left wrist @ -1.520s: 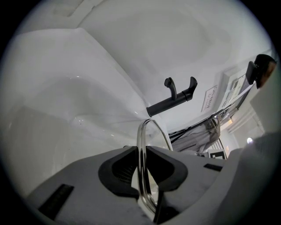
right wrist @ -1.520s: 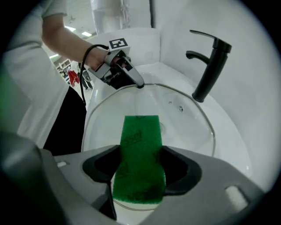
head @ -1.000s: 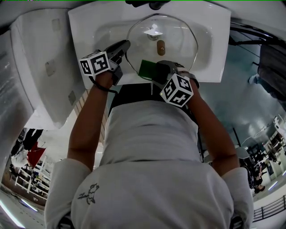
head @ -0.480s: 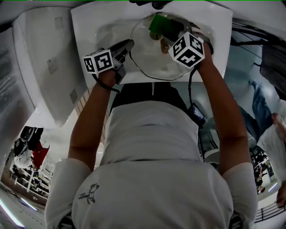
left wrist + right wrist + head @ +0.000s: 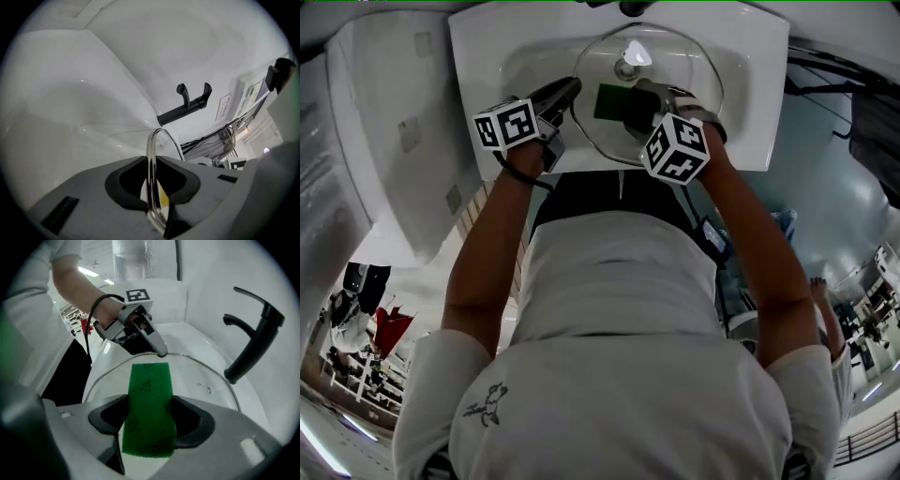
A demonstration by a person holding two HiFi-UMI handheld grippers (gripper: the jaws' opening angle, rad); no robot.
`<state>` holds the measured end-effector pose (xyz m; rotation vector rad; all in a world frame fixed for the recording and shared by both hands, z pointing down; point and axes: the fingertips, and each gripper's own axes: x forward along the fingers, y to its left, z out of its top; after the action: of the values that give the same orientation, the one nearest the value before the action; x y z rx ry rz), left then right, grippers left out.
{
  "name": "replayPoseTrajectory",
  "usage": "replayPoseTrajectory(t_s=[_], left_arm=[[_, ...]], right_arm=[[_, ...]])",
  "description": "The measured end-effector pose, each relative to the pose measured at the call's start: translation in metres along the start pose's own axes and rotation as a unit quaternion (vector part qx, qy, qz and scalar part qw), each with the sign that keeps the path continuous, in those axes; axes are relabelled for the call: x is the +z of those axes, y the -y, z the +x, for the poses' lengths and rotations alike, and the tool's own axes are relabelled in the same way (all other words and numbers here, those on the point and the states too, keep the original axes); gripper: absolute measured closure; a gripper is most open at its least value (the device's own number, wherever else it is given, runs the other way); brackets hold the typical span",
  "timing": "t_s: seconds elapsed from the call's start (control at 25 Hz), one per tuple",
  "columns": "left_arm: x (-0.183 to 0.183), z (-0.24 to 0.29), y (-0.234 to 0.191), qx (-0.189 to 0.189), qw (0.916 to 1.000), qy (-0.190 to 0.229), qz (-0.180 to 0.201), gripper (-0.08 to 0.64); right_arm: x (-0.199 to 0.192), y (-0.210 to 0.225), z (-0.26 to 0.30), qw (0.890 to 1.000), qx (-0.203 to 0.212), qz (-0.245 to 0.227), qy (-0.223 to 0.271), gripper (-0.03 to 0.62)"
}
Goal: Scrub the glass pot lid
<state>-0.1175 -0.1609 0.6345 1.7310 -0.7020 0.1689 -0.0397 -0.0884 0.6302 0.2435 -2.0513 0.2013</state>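
The glass pot lid (image 5: 675,117) stands tilted over the white sink basin (image 5: 755,103). My left gripper (image 5: 564,94) is shut on the lid's left edge; in the left gripper view the steel rim (image 5: 151,159) runs upright between the dark pads of that gripper (image 5: 152,177). My right gripper (image 5: 639,105) is shut on a green scouring pad (image 5: 612,101), which lies flat on the glass left of the lid's middle. In the right gripper view the scouring pad (image 5: 149,404) sticks out past the jaws of this gripper (image 5: 150,416) onto the lid (image 5: 201,380), near the left gripper (image 5: 143,336).
A black tap (image 5: 255,345) rises at the far side of the basin, also seen as the tap (image 5: 186,107) in the left gripper view. The sink's flat rim (image 5: 487,66) surrounds the bowl. A white wall unit (image 5: 384,141) stands to the left.
The right gripper swept the green pad across the glass to the far side and has come back toward the near left part. The left gripper kept its hold in place.
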Motion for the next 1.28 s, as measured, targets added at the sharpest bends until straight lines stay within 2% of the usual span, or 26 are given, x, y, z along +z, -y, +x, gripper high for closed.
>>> replayPoseTrajectory(t_s=[0.32,0.44,0.52,0.64,0.76,0.84,0.92,1.12,1.28], left_arm=[[0.001,0.001,0.004,-0.010,0.9999,0.002,-0.013,0.499],[-0.001,0.002,0.005,-0.012,0.9998,-0.001,-0.014,0.499],[-0.002,0.002,0.005,-0.014,0.9998,-0.003,-0.016,0.499],[-0.002,0.002,0.005,-0.015,0.9997,-0.004,-0.017,0.499],[-0.001,0.002,0.005,-0.013,0.9997,-0.004,-0.018,0.499],[-0.002,0.003,0.005,-0.012,0.9997,-0.003,-0.019,0.499],[-0.002,0.004,0.006,-0.012,0.9997,-0.002,-0.019,0.499],[-0.001,0.004,0.005,-0.009,0.9998,0.005,-0.020,0.499],[0.000,0.003,0.005,-0.004,0.9998,0.012,-0.017,0.499]], right_arm=[[-0.019,-0.062,-0.017,0.996,0.089,-0.019,-0.008,0.299],[-0.030,-0.063,-0.027,0.994,0.107,-0.007,-0.011,0.299],[-0.035,-0.040,-0.032,0.996,0.084,0.010,-0.012,0.299],[-0.039,0.029,-0.041,0.999,-0.008,0.046,-0.015,0.298],[-0.034,0.098,-0.046,0.991,-0.096,0.097,-0.006,0.298],[-0.029,0.119,-0.041,0.987,-0.118,0.107,-0.007,0.298],[-0.021,0.116,-0.029,0.988,-0.112,0.103,-0.008,0.298],[-0.002,0.072,-0.003,0.993,-0.079,0.082,0.005,0.298],[0.005,0.032,0.000,0.997,-0.027,0.065,0.020,0.299]])
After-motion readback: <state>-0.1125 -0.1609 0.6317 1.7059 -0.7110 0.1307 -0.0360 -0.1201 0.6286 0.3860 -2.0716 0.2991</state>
